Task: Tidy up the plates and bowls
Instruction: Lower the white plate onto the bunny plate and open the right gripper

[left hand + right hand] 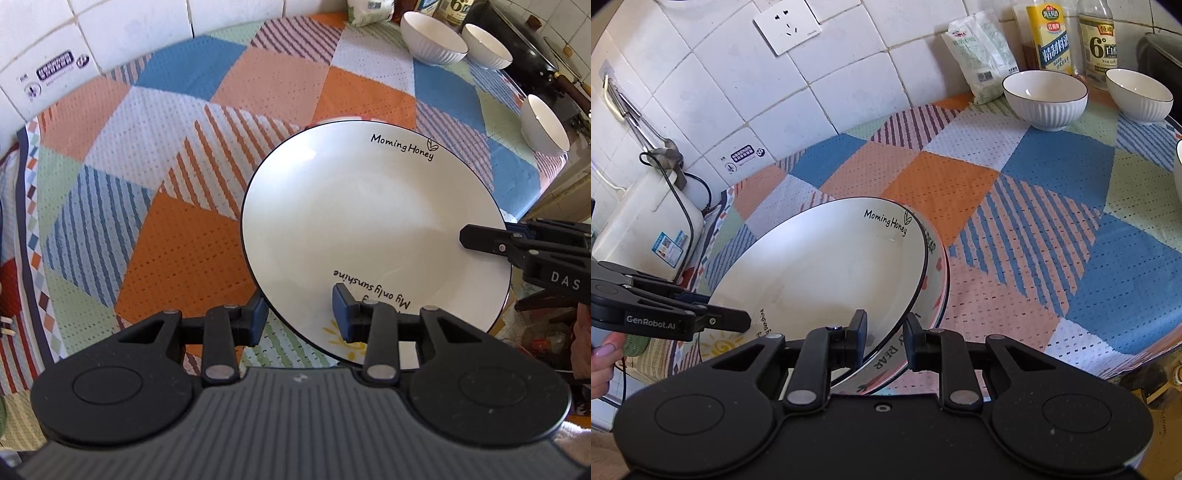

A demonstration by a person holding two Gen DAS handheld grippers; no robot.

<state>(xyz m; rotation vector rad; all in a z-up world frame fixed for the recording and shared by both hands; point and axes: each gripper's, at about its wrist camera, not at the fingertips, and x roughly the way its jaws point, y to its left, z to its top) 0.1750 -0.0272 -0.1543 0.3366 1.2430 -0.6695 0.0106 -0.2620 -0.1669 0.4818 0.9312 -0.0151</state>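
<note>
A white black-rimmed plate [369,221] lettered "Morning Honey" lies on a second plate [936,266] with pink marks and "DEAR" on its rim. My left gripper [299,317] is shut on the near rim, one pad on the plate's face and one under its edge. My right gripper [885,341] is shut on the stacked rims at another side, with its upper finger [484,240] lying on the white face. Whether the stack touches the cloth I cannot tell. White ribbed bowls stand apart at the back: one large [1045,98], one smaller [1139,94], a third [545,125] by the right edge.
A patchwork cloth [184,240] covers the counter up to the tiled wall. Behind the bowls stand a white bag [982,55] and two bottles [1049,37]. A dark wok [517,40] sits at far right, a white appliance [646,229] with a cord at far left.
</note>
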